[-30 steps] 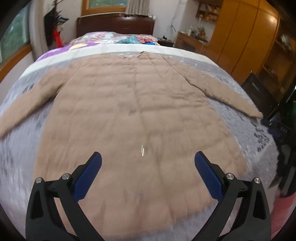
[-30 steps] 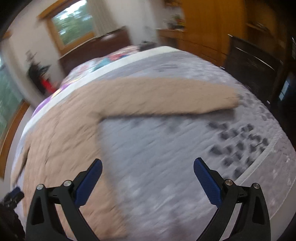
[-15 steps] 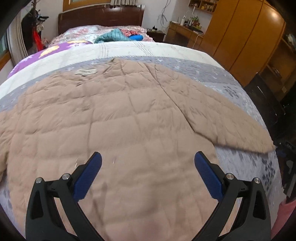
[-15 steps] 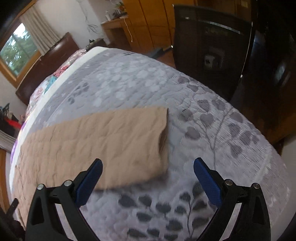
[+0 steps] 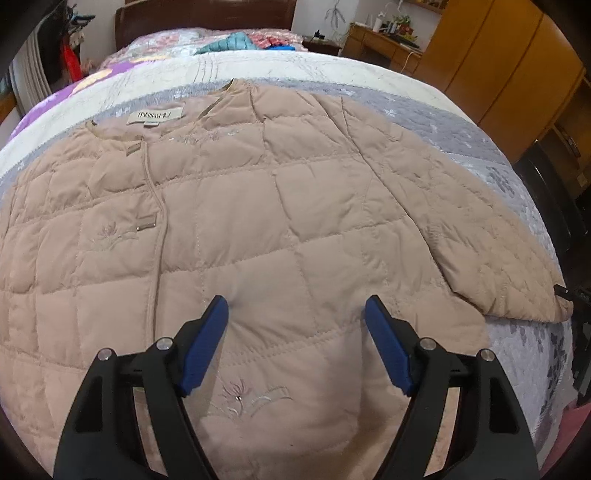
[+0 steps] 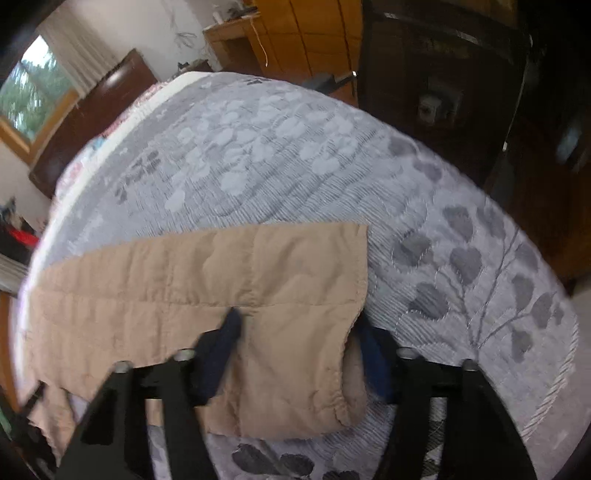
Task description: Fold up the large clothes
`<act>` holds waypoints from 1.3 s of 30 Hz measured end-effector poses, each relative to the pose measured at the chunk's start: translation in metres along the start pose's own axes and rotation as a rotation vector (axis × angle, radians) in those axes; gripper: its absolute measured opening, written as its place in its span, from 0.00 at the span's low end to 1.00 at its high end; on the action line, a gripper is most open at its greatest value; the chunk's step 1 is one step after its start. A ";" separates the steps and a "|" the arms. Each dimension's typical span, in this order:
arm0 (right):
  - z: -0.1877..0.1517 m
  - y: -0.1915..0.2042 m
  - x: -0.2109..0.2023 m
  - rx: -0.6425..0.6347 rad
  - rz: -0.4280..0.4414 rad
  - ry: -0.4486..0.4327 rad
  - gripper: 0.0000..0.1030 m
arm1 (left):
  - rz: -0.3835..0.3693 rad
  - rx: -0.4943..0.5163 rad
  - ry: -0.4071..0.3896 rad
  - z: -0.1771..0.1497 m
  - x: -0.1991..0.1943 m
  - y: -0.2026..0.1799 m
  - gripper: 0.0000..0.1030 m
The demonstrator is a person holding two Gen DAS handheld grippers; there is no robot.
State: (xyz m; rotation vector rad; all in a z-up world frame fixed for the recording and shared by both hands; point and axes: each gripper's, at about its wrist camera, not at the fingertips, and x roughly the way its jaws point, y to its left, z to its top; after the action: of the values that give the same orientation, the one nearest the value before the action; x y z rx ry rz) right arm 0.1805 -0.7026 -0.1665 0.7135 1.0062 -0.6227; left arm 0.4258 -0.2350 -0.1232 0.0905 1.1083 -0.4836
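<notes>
A beige quilted jacket (image 5: 258, 206) lies spread front-up on the bed, its neck label (image 5: 155, 115) at the far end. My left gripper (image 5: 295, 310) is low over the jacket's body. Its jaws are closing, and their blue tips dent the fabric that lies between them. The jacket's sleeve (image 5: 480, 236) runs out to the right. In the right wrist view my right gripper (image 6: 297, 328) is down on that sleeve (image 6: 184, 295) at its cuff (image 6: 354, 266). Its jaws are also closing, one fingertip (image 6: 231, 325) dimpling the sleeve and the other beside the cuff's edge.
A grey leaf-patterned bedspread (image 6: 295, 155) covers the bed, and its edge curves close on the right. A dark chair (image 6: 443, 74) and wooden wardrobes (image 5: 498, 55) stand beyond that side. Loose clothes (image 5: 236, 40) lie near the headboard (image 5: 207, 14).
Both grippers have come down closer to the jacket and their jaws have narrowed. The right one has moved along the sleeve and now straddles the cuff end.
</notes>
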 end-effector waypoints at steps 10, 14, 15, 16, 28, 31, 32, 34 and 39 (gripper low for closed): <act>0.001 0.055 -0.049 -0.003 0.338 -0.107 0.08 | -0.082 -0.060 -0.021 -0.005 -0.014 0.020 0.63; -0.009 0.123 -0.060 -0.148 0.407 -0.108 0.08 | -0.089 -0.051 -0.030 -0.009 -0.022 0.024 0.60; -0.012 0.137 -0.060 -0.177 0.410 -0.105 0.08 | -0.093 -0.053 -0.032 -0.010 -0.024 0.026 0.60; -0.016 0.155 -0.058 -0.211 0.415 -0.099 0.08 | -0.092 -0.057 -0.033 -0.011 -0.026 0.028 0.58; -0.062 0.290 -0.016 -0.442 0.444 0.007 0.08 | -0.072 -0.057 -0.047 -0.022 -0.039 0.044 0.54; -0.070 0.308 -0.004 -0.476 0.458 0.048 0.15 | -0.071 -0.064 -0.045 -0.022 -0.039 0.047 0.54; -0.071 0.310 -0.001 -0.477 0.487 0.077 0.19 | -0.072 -0.066 -0.043 -0.022 -0.038 0.047 0.54; -0.075 0.311 -0.004 -0.486 0.556 0.095 0.33 | -0.074 -0.069 -0.041 -0.023 -0.038 0.047 0.54; -0.060 0.275 -0.033 -0.419 0.712 0.041 0.41 | -0.110 -0.058 -0.040 -0.021 -0.044 0.035 0.56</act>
State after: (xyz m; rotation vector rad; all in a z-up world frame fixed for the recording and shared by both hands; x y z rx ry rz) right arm 0.3412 -0.4811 -0.0913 0.6515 0.8068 0.2194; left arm 0.4074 -0.1828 -0.0997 -0.0310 1.0909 -0.5494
